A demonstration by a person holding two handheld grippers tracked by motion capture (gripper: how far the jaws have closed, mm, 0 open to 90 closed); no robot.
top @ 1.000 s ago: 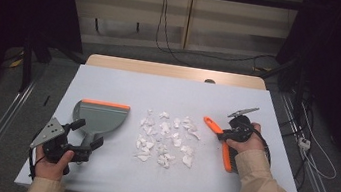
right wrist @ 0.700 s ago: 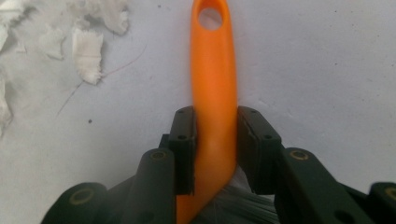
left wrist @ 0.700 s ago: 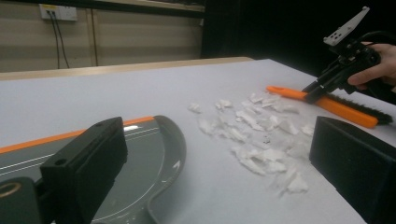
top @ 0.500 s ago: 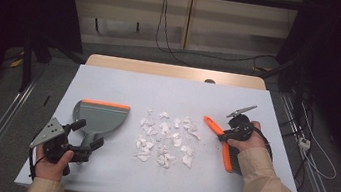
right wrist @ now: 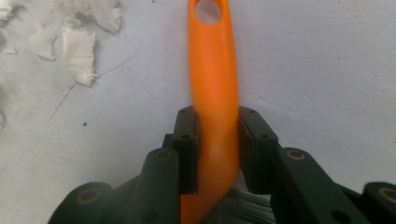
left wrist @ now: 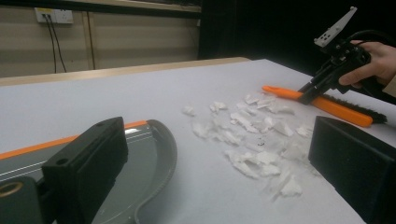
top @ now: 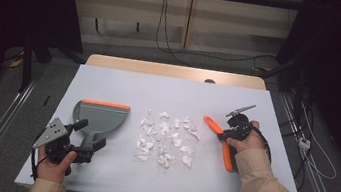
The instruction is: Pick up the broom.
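An orange-handled brush (top: 227, 157) lies on the white table, right of several torn paper scraps (top: 167, 138). My right gripper (top: 226, 133) is shut on the brush's handle (right wrist: 215, 70); its pads (right wrist: 187, 149) press both sides, and the jaws have just been closing on it. A grey dustpan (top: 100, 116) with an orange lip rests left of the scraps. My left gripper (top: 89, 135) stands open at the dustpan's handle, jaws wide apart. In the left gripper view the dustpan (left wrist: 140, 158) sits by the left jaw, with the scraps (left wrist: 252, 135) and brush (left wrist: 336, 107) beyond.
The white table (top: 169, 91) has bare room behind the scraps and along its front edge. A wooden strip (top: 177, 71) borders the far side. Cables (top: 303, 145) hang off the right edge.
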